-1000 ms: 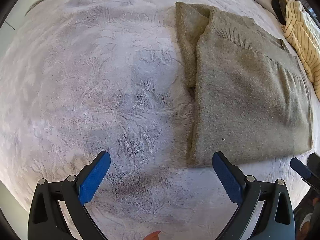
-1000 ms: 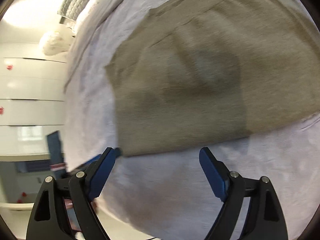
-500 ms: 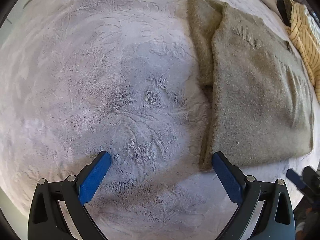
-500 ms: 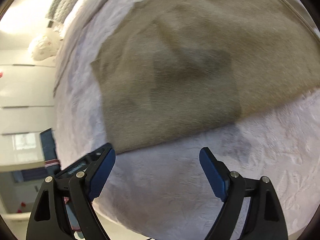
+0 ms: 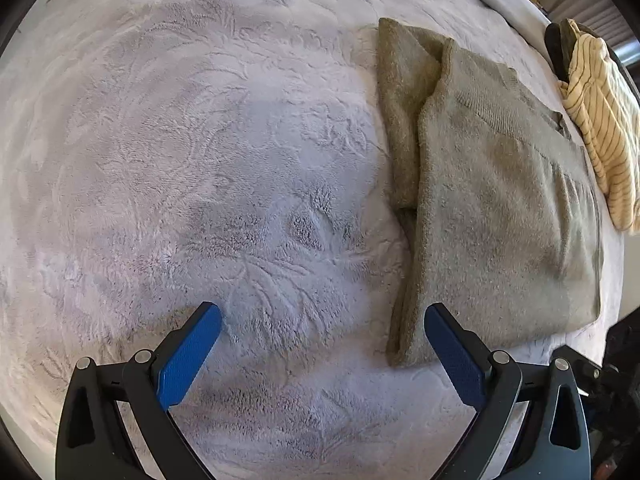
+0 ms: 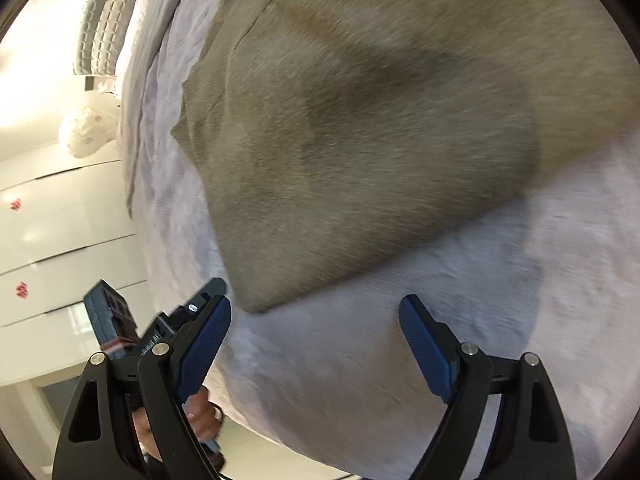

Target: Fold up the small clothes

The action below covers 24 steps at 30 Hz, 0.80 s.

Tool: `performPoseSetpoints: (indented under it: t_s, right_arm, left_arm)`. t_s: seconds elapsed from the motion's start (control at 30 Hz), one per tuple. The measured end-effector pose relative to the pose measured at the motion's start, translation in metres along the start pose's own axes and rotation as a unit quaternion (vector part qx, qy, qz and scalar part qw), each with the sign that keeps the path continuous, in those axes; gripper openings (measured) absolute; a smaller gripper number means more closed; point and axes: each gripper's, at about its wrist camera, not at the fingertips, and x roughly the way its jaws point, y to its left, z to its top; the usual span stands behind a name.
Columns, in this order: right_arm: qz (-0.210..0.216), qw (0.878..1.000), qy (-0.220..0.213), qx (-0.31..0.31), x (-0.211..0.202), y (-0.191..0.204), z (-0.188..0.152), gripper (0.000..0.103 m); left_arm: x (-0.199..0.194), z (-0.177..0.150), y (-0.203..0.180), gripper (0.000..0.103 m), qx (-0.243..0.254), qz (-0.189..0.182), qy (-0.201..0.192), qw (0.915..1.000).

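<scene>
An olive-green knitted sweater [image 5: 500, 216] lies folded lengthwise on a pale plush bedspread [image 5: 200, 160], with one sleeve or side panel tucked under its left edge. My left gripper [image 5: 322, 344] is open and empty, just above the bedspread, its right finger next to the sweater's near left corner. In the right wrist view the sweater [image 6: 380, 128] fills the upper frame, blurred. My right gripper [image 6: 314, 330] is open and empty, near the sweater's near corner at the bed's edge.
A cream striped garment [image 5: 600, 120] lies at the far right beside the sweater. The bed's edge [image 6: 256, 432] drops off close to my right gripper. White cupboard doors [image 6: 52, 240] and a white bundle [image 6: 88, 132] stand beyond.
The left gripper has shifted left, so the sweater sits further right in its view. The right gripper has tilted and moved closer to the sweater's corner. Both stay open.
</scene>
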Motion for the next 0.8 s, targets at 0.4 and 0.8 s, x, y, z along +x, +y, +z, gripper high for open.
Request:
performPoseSetpoints:
  t_s: [0.4,0.8]
  right_arm:
    - [0.071,0.997,-0.002,0.019,0.032,-0.003,0.02,0.089]
    - [0.143,0.989,-0.013,0.033,0.031,-0.015,0.023,0.086]
  left_arm:
    - [0.009,0.02,-0.011,0.102,-0.001,-0.009,-0.016,0.9998]
    - [0.006,0.058,-0.023,0.102,-0.035,-0.116,-0.061,0.9907]
